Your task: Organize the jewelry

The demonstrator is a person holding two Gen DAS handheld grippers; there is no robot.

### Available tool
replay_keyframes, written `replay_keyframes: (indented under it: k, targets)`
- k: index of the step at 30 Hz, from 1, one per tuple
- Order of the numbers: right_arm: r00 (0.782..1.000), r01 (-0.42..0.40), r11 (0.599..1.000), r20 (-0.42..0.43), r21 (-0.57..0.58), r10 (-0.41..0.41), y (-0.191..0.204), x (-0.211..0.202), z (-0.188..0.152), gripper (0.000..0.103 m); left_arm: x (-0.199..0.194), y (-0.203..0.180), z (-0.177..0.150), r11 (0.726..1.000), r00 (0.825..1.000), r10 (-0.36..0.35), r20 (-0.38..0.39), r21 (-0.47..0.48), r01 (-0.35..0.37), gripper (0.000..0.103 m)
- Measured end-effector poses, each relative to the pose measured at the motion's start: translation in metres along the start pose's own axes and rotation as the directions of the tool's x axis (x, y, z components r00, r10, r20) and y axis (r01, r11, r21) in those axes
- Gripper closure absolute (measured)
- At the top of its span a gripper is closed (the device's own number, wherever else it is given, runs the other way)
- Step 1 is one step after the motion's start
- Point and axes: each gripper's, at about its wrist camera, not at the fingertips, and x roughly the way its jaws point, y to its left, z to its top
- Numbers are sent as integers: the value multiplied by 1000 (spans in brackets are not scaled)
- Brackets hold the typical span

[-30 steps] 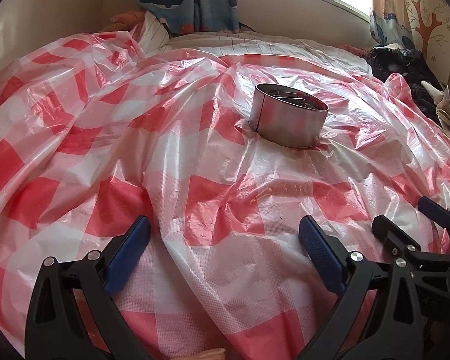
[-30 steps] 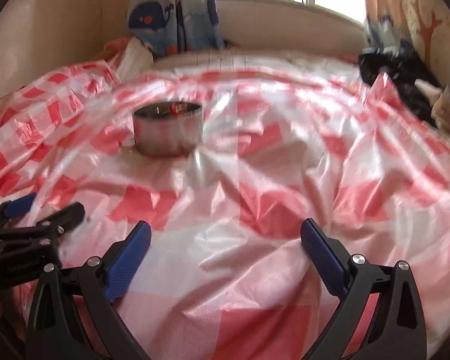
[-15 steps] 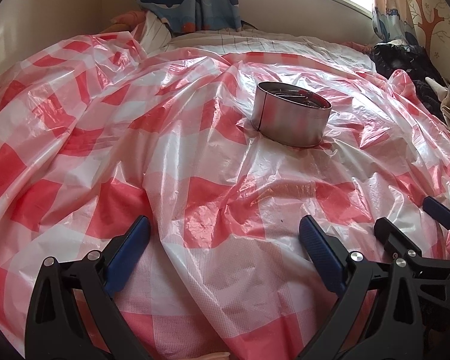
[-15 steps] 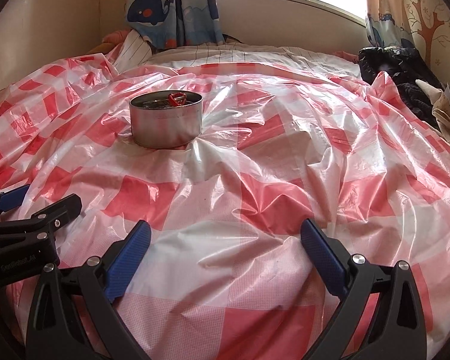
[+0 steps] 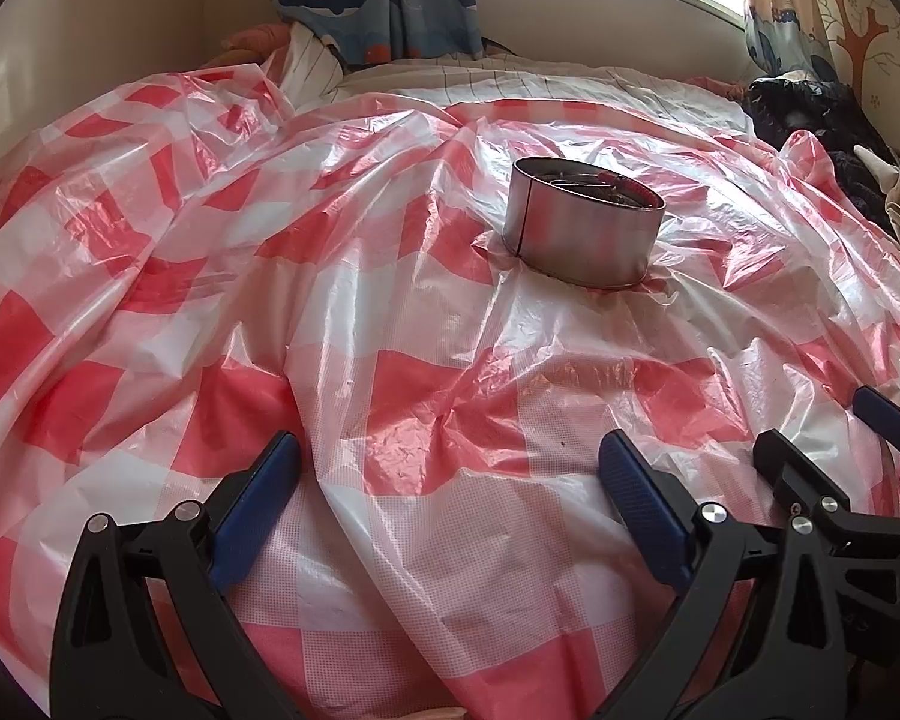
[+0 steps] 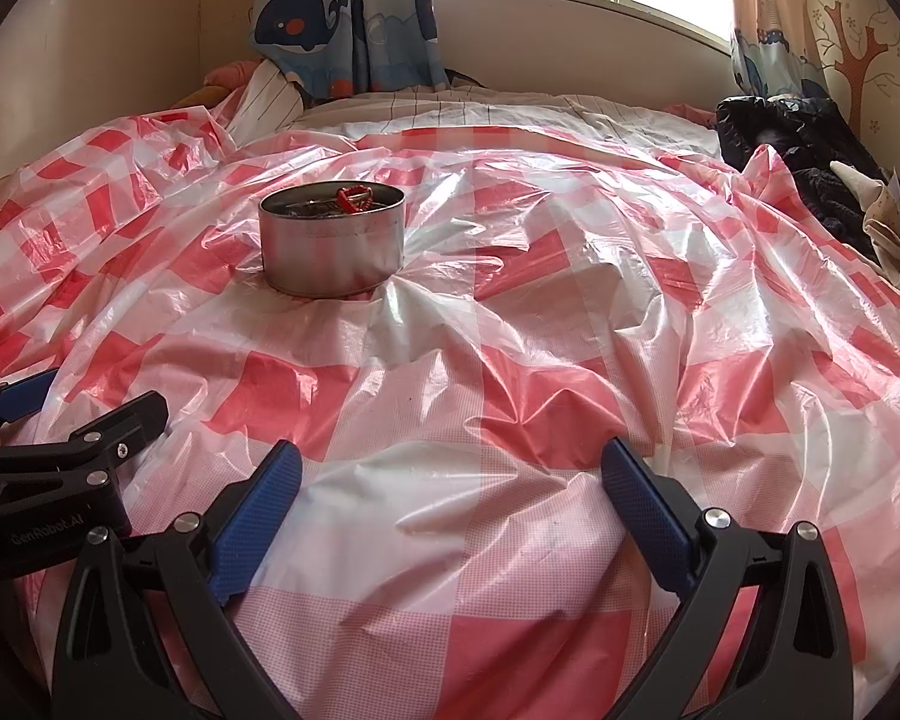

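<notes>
Left wrist view: the left gripper (image 5: 450,480) hangs over a red-and-white checked plastic sheet (image 5: 222,276), blue-padded fingers (image 5: 258,498) spread wide and empty; a round metal tin (image 5: 582,231) sits well ahead, right of centre. Right wrist view: the right gripper (image 6: 450,480), fingers equally wide apart, faces the tin (image 6: 332,246) ahead-left, holding what appears to be red jewelry (image 6: 353,199) among metal pieces

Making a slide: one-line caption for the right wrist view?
Open right gripper faces a round metal tin of jewelry on red-checked plastic sheet.
</notes>
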Motion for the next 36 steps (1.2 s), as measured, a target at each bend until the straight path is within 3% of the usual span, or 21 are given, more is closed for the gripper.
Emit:
replay_keyframes:
  k: [36]
  targets:
    - [1000, 2, 1000, 1, -1, -2, 1, 1, -1, 7, 2, 0, -1, 1000, 1000, 1, 3, -4, -1, 7]
